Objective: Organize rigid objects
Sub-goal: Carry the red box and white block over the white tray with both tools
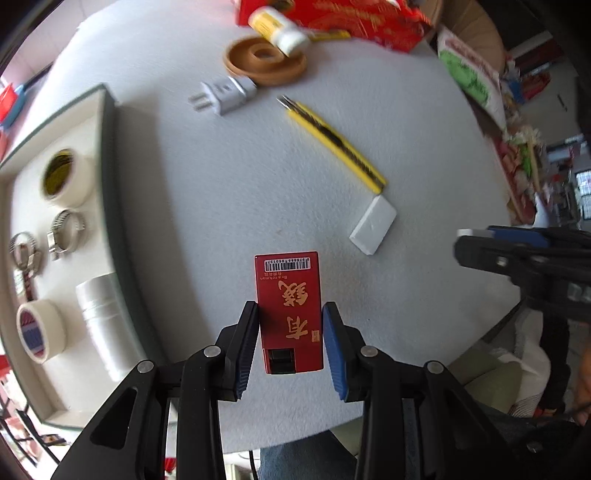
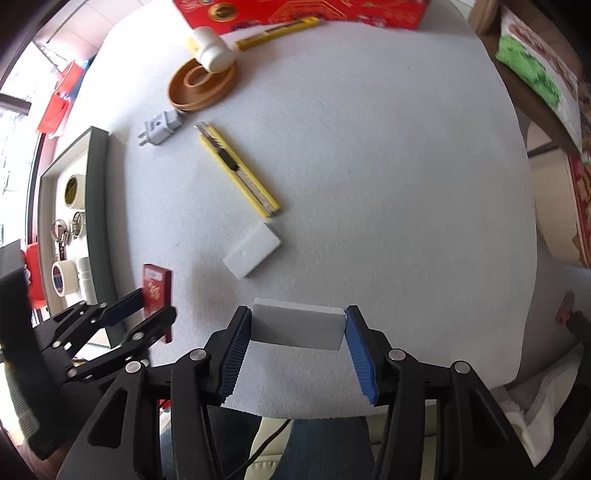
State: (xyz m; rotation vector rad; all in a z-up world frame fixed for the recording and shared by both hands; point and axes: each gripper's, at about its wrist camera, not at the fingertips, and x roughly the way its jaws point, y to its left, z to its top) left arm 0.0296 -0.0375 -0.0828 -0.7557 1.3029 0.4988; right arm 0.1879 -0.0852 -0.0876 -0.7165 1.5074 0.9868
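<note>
Black fingers with blue pads of the left gripper (image 1: 290,332) clamp a red lighter (image 1: 290,314) by its long sides, gold characters and a barcode facing the camera, above the white table (image 1: 388,110). Over on the right wrist view, the right gripper (image 2: 298,325) is closed on a white block (image 2: 297,328), pads pressing its two short ends. Both seem lifted clear of the cloth, though the fisheye makes that hard to judge. A second white block (image 2: 253,251) lies on the table, just beside the butt of a yellow box cutter (image 2: 236,170). Farther back sit a grey plug adapter (image 2: 160,127), a brown round dish (image 2: 201,86) with a white bottle (image 2: 210,46) resting on its rim, and another yellow cutter (image 2: 277,31) by a red box (image 2: 295,11). At the left edge a dark-framed tray (image 1: 109,155) holds tape rolls (image 1: 66,177), hose clamps (image 1: 66,232) and a white cylinder (image 1: 99,314).
</note>
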